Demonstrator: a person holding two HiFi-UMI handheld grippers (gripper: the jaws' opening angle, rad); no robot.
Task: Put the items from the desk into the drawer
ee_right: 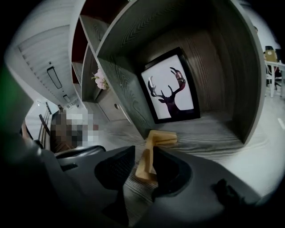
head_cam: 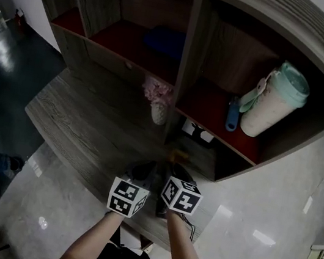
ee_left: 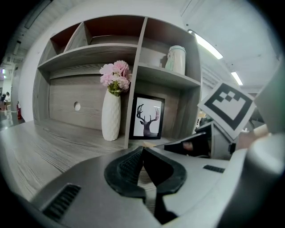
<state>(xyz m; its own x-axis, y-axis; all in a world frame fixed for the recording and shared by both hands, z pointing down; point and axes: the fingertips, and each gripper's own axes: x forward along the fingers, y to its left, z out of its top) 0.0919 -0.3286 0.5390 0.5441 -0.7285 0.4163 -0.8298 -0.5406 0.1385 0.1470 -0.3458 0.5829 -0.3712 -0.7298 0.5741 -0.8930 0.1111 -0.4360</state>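
Observation:
A small yellow wooden piece point(ee_right: 156, 139) lies on the grey desk point(head_cam: 87, 131), in front of a framed deer picture point(ee_right: 173, 87). Its near end reaches in between the jaws of my right gripper point(ee_right: 142, 155), which stand apart; the wood sits close to the right-hand pad with a gap on the other side. In the head view the same piece point(head_cam: 177, 155) lies just ahead of my right gripper point(head_cam: 173, 172). My left gripper point(ee_left: 142, 150) is right beside it, jaws meeting at the tips with nothing between them. No drawer shows in any view.
A white vase of pink flowers point(ee_left: 111, 113) stands against the shelf divider, with the deer picture point(ee_left: 147, 117) in the bay to its right. On the shelf above are a pale bottle with a teal lid point(head_cam: 275, 102) and a blue item point(head_cam: 233, 115). Both grippers hover near the desk's front edge.

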